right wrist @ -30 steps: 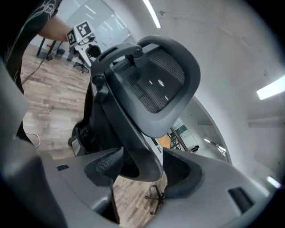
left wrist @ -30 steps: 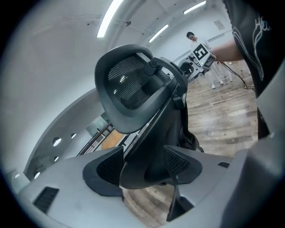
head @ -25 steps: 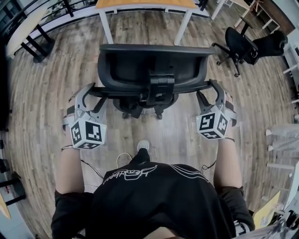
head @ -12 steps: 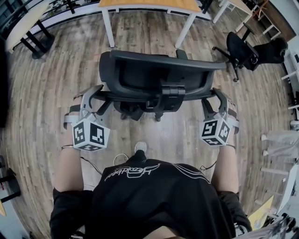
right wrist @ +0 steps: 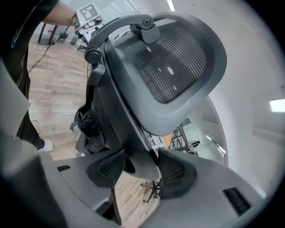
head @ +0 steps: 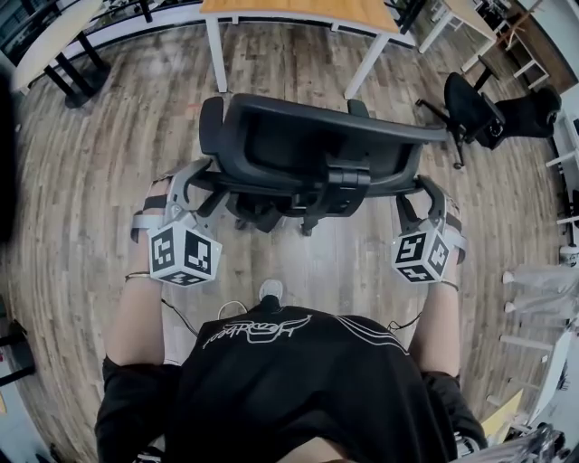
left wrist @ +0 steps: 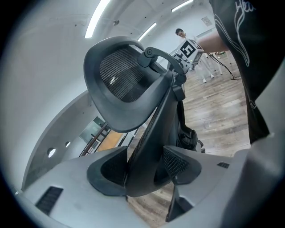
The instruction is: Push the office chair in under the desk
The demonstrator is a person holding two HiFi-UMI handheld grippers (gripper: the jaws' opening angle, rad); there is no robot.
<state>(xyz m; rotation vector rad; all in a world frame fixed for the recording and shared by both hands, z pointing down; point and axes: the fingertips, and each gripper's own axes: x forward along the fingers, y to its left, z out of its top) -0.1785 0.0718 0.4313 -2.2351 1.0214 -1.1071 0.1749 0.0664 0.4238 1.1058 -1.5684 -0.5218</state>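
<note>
Left gripper (head: pixel 201 177) and right gripper (head: pixel 419 190) each clench a back edge of the chair (head: pixel 317 145), apparently firmly; table (head: pixel 298 8) just ahead.

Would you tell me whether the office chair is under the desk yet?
Out: the office chair stands short of the desk, bare floor between them.

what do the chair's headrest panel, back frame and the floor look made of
Headrest panel: dark woven mesh, showing fine weave.
Back frame: likely moulded plastic, matte grey, soft sheen.
Floor: wood or wood-look planks, visible grain.
</note>
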